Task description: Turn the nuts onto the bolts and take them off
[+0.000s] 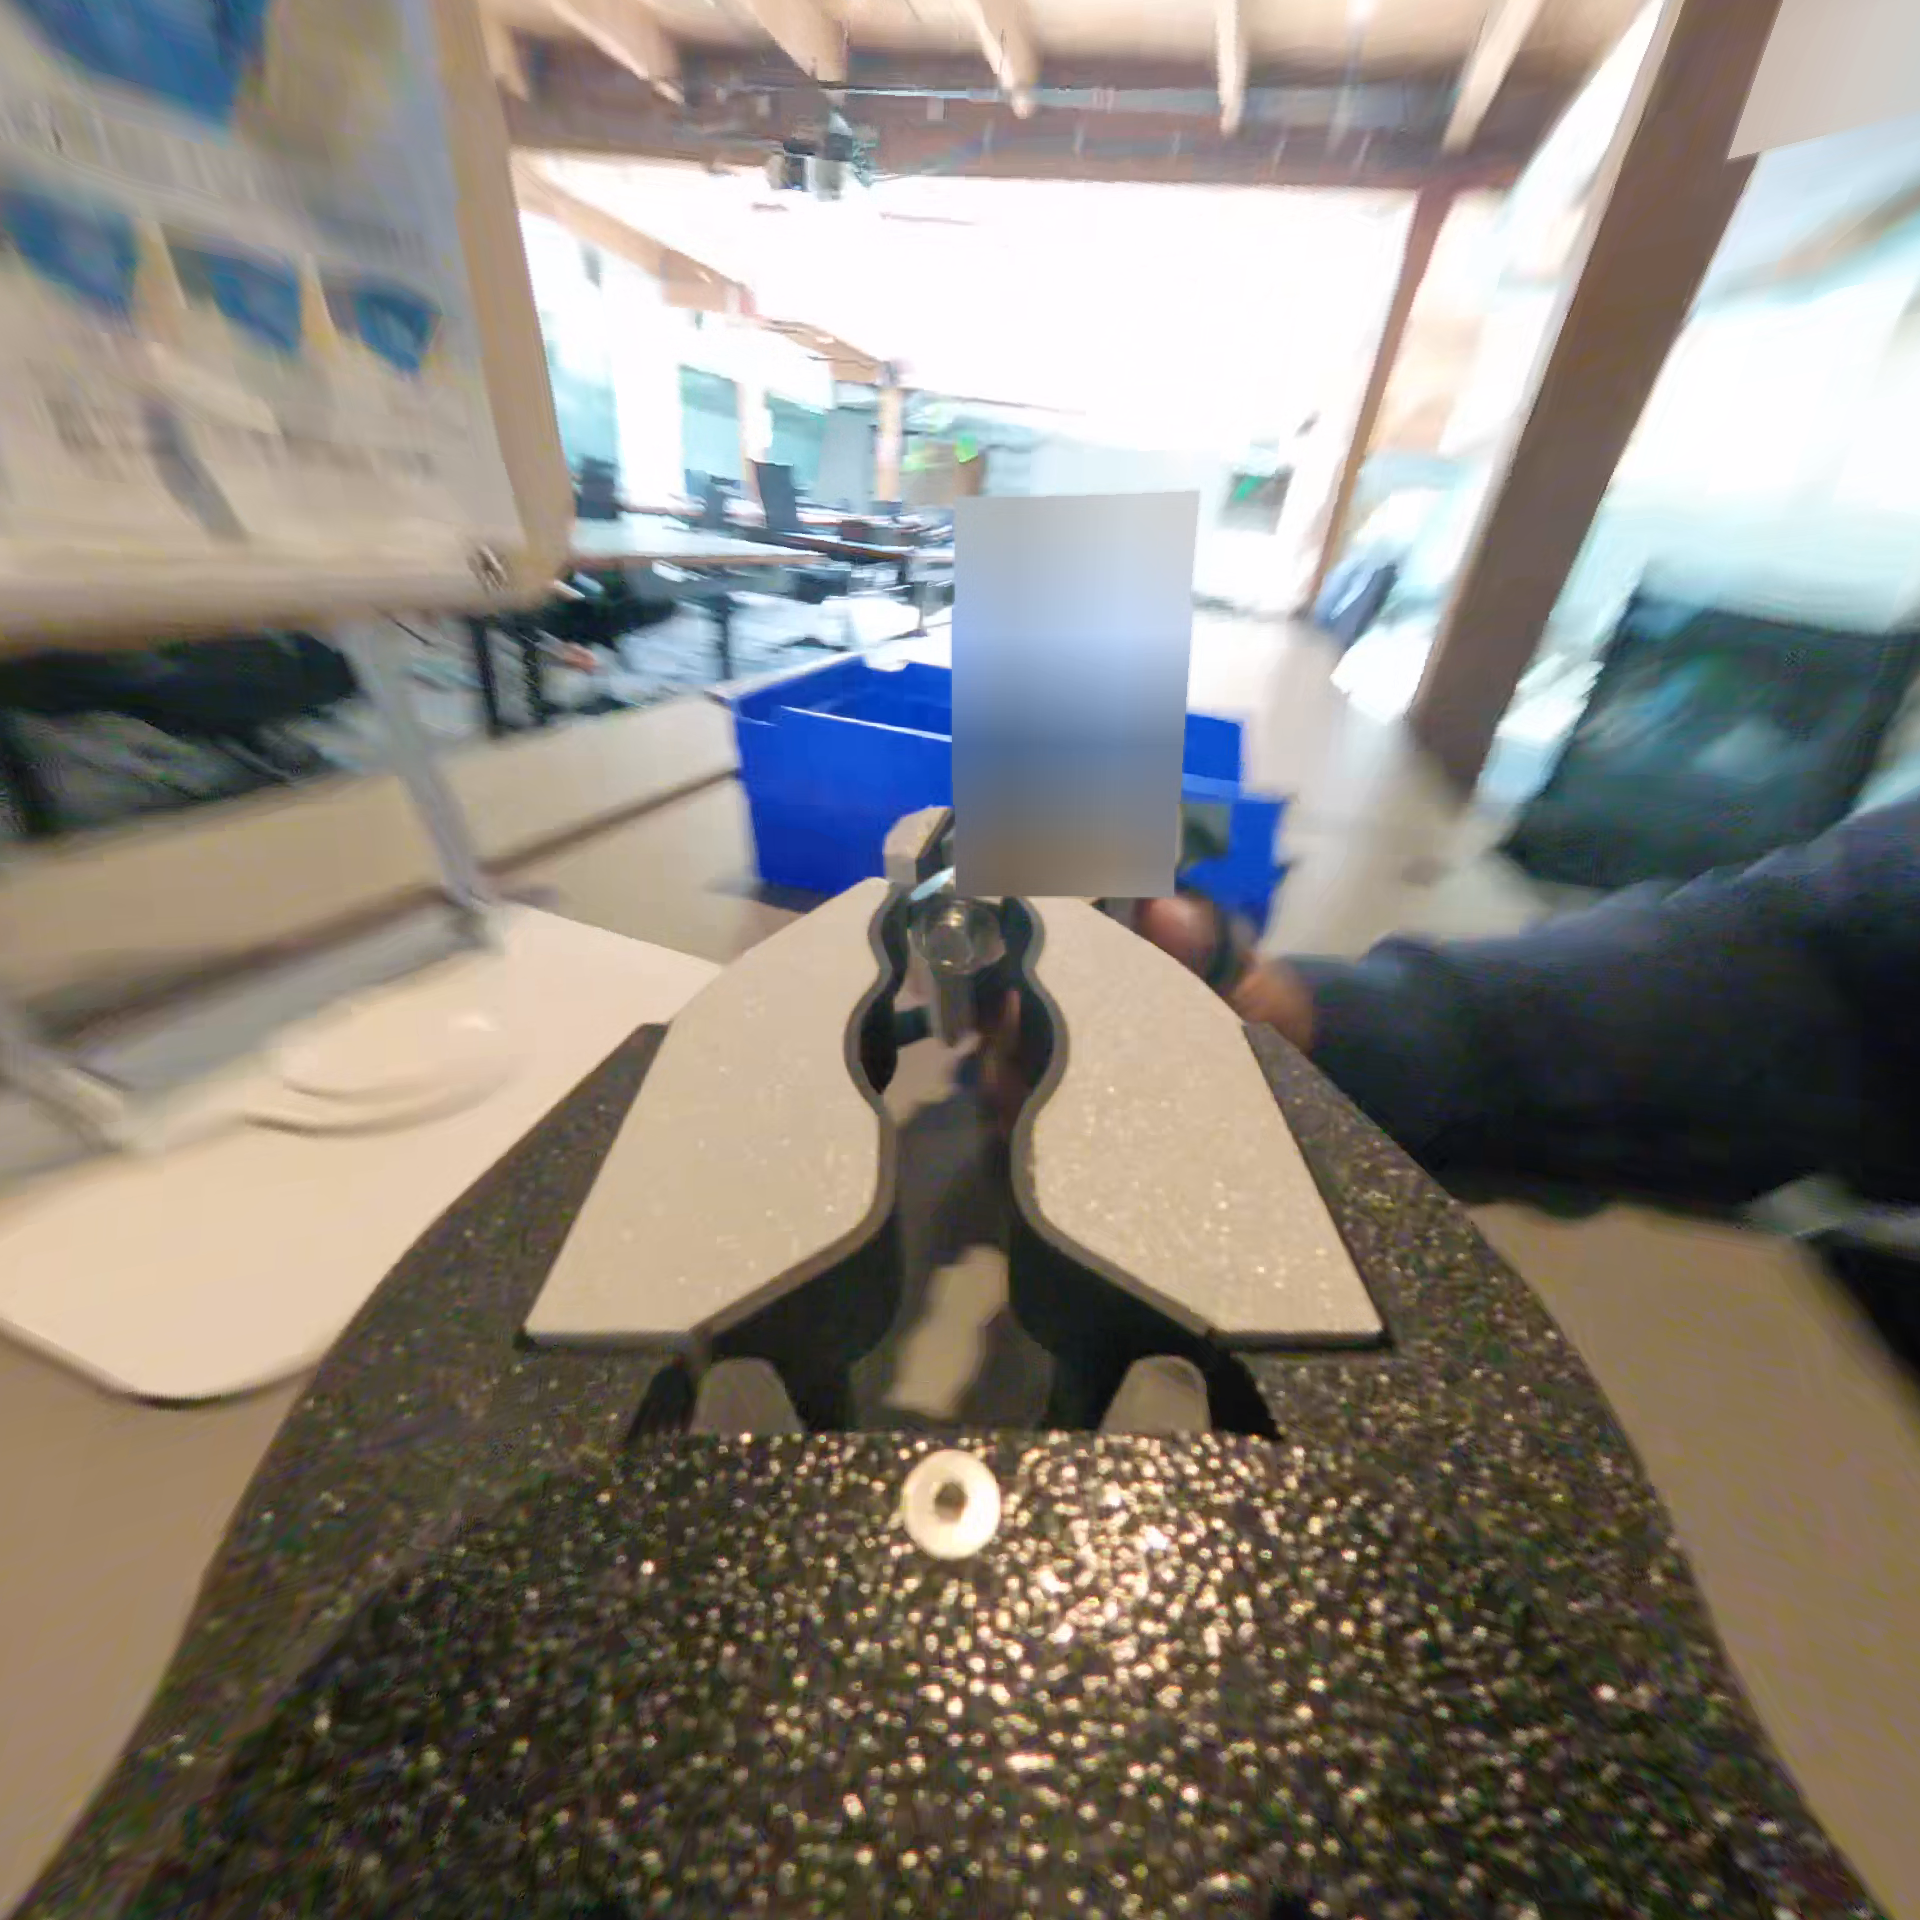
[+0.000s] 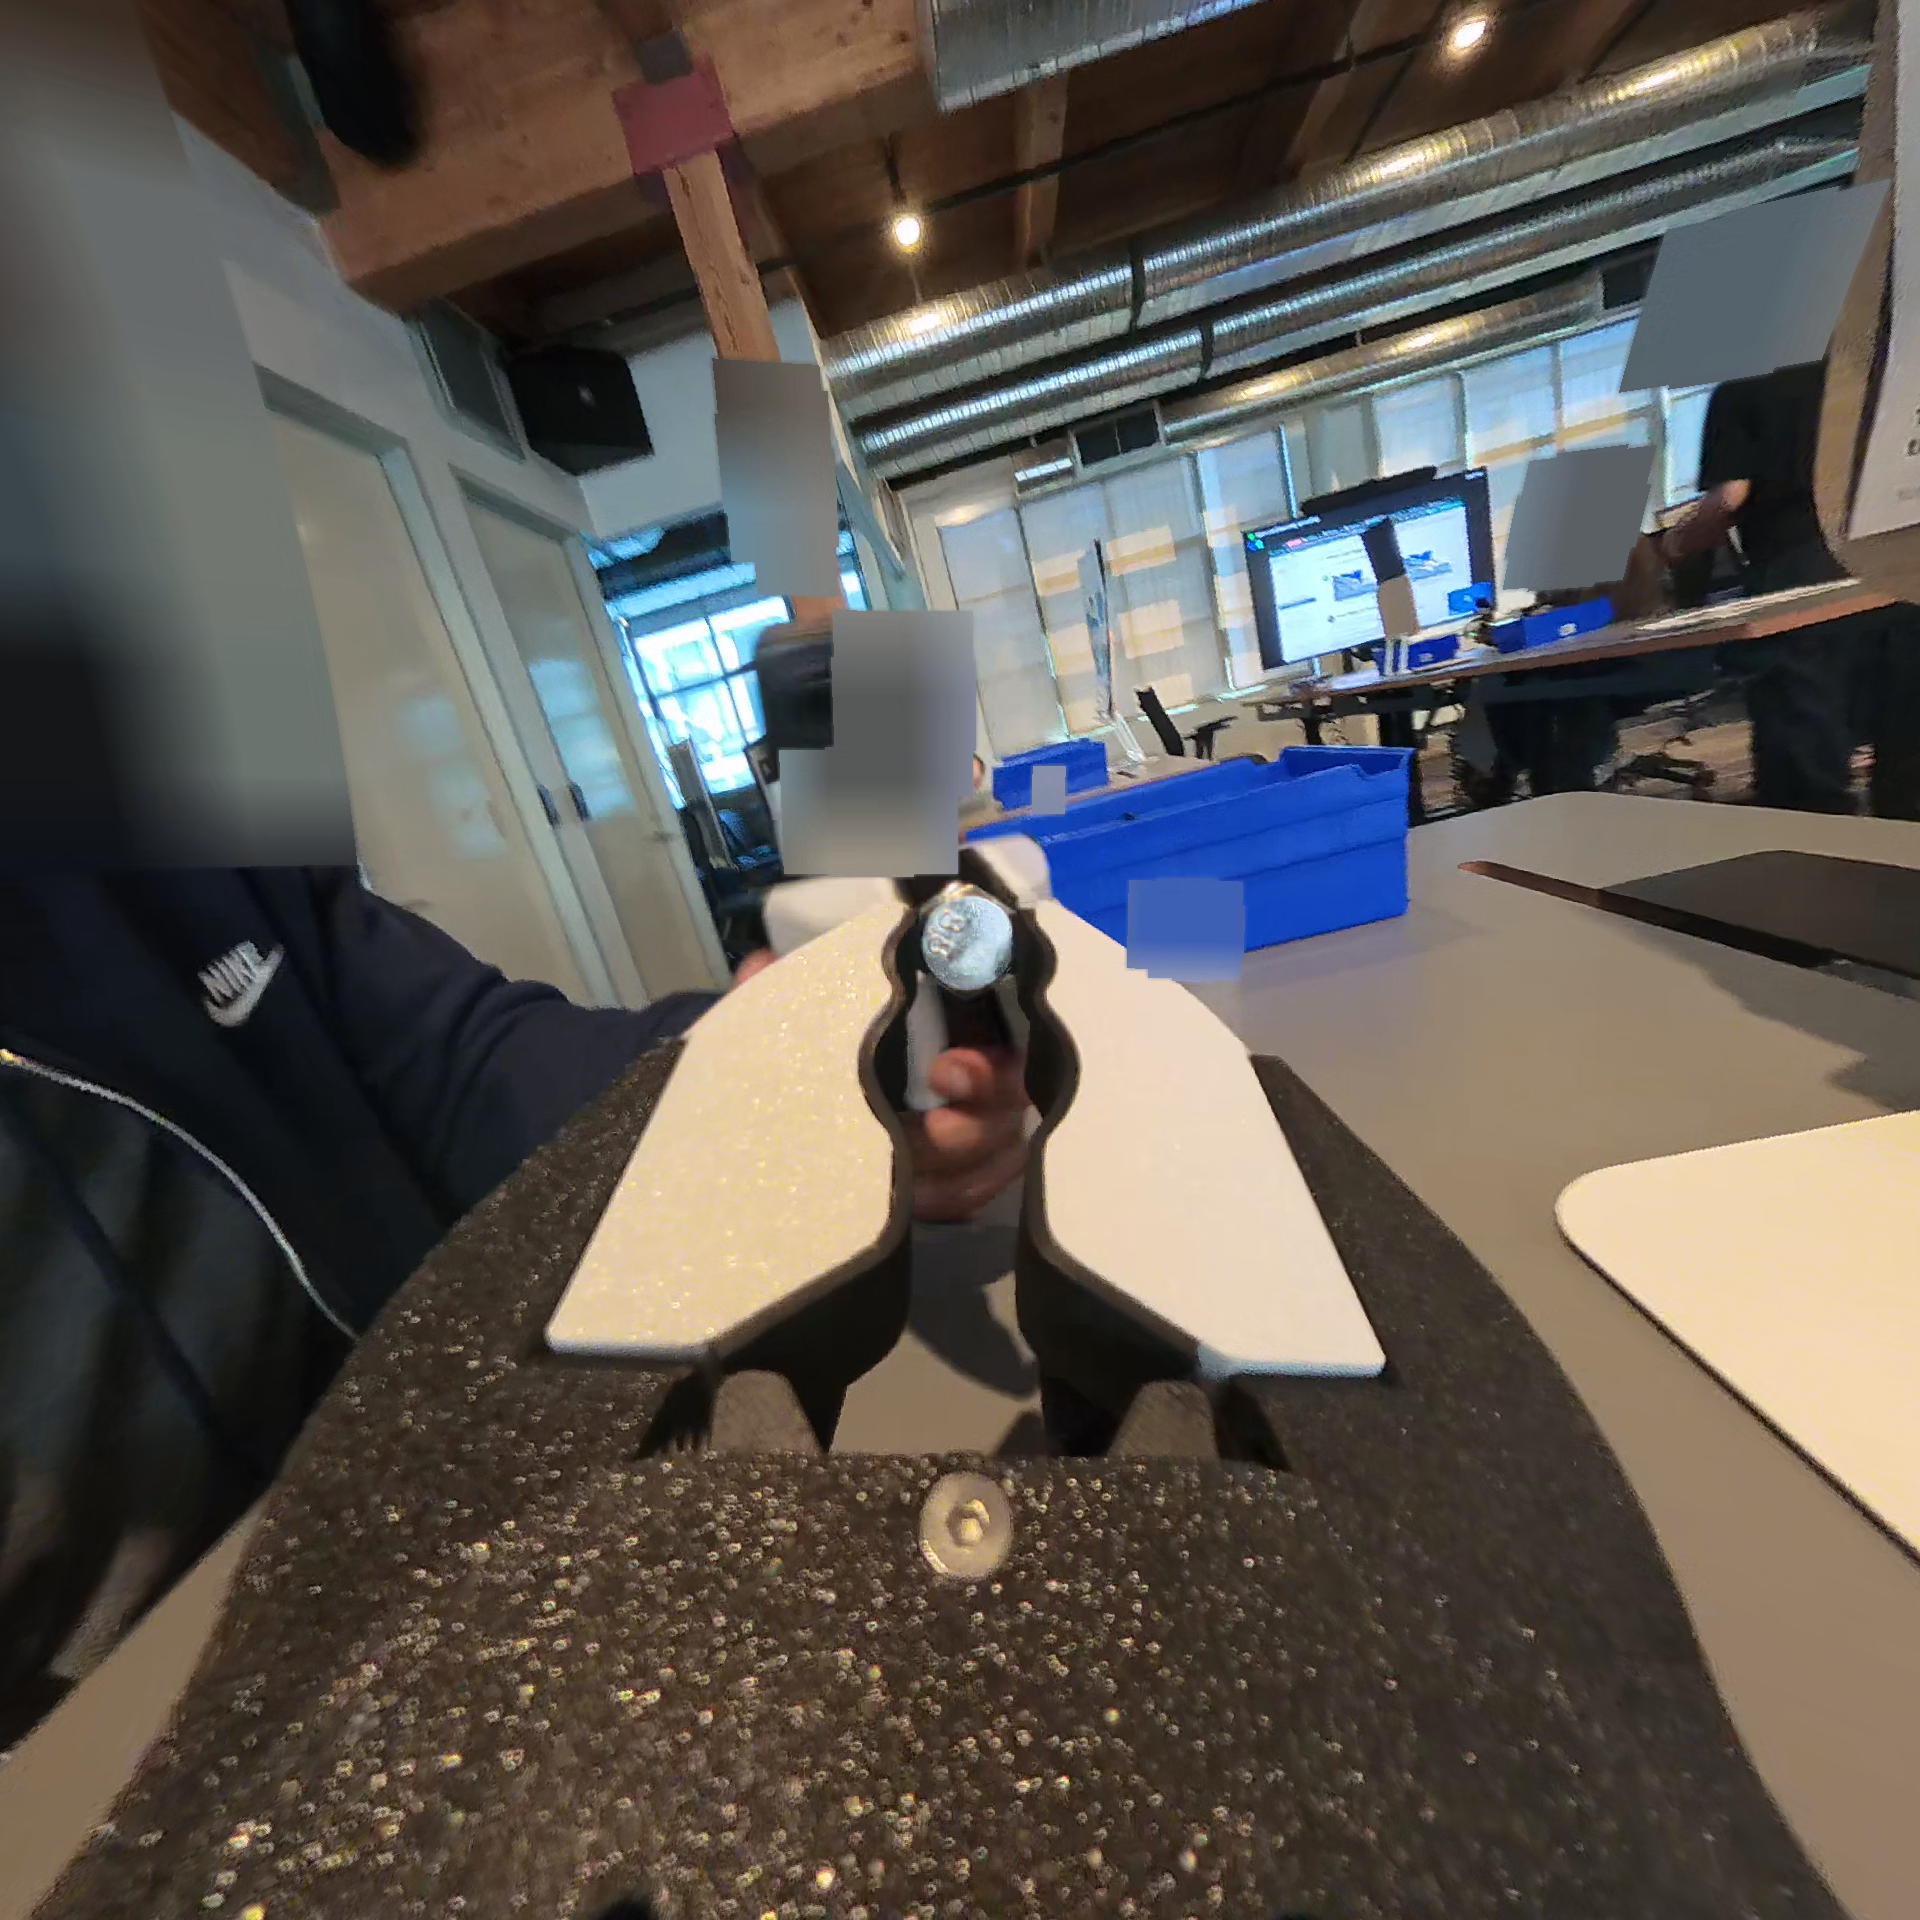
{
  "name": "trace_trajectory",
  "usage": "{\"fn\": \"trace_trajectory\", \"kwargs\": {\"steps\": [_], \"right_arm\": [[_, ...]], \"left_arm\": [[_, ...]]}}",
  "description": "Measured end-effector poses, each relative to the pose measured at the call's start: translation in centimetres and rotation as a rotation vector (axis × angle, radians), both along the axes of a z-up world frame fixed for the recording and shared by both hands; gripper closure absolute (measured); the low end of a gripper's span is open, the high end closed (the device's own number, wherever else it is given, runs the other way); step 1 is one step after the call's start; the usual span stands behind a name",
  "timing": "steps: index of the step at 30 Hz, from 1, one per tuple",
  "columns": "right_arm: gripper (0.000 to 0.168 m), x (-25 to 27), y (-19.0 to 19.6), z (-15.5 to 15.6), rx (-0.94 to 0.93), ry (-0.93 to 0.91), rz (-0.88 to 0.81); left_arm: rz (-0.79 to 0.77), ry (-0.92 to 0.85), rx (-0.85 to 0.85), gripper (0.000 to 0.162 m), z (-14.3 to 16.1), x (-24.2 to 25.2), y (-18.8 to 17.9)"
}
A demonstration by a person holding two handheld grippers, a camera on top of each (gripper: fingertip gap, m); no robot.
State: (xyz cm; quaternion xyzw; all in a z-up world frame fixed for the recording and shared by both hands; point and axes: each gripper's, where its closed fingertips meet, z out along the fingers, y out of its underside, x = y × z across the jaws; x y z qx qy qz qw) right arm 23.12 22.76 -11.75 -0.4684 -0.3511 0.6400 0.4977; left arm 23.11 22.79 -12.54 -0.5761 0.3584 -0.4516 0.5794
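Right gripper [image 2: 966,961]: grey speckled wavy-edged fingers clamped on bolt [image 2: 966,943], round bright metal head facing camera | Left gripper [image 1: 951,935]: clamped on shiny metal part [image 1: 948,951], nut or bolt end unclear | Both raised above smooth grey counter [image 2: 1507,1039] | Blue plastic bin [image 2: 1247,842] far, right.

Grey table [image 2: 1455,1039], smooth top, runs under both views. White mat [image 2: 1766,1278] with rounded corners lies flat on it, at right in right wrist view. Blue bins [image 2: 1247,842] stand at far side. Dark flat panel [image 2: 1787,904] lies near right edge. In left wrist view, a blurred stand base [image 1: 395,1049] sits on the mat.
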Motion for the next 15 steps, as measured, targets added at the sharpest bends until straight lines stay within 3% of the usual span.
{"fn": "trace_trajectory", "kwargs": {"steps": [3,5,8,12,15], "right_arm": [[0.152,0.0,0.1,0.1,-0.037,0.023,0.007],[0.152,0.2,0.2,0.3,-0.057,0.054,0.015],[0.152,0.8,0.5,0.6,-0.082,0.095,0.017],[0.152,0.8,0.4,0.7,-0.074,0.101,0.024],[0.152,0.3,0.1,0.5,-0.051,0.078,0.031]], "left_arm": [[0.205,0.239,0.432,0.144,-0.1,-0.2,0.3],[0.257,0.214,0.523,0.140,0.7,-0.3,0.0],[0.148,-0.013,0.301,0.133,2.2,-0.8,-0.4],[-0.083,-0.165,-0.140,0.132,1.3,-0.6,-0.1],[-0.209,-0.299,-0.380,0.132,1.1,-0.6,0.0]]}}
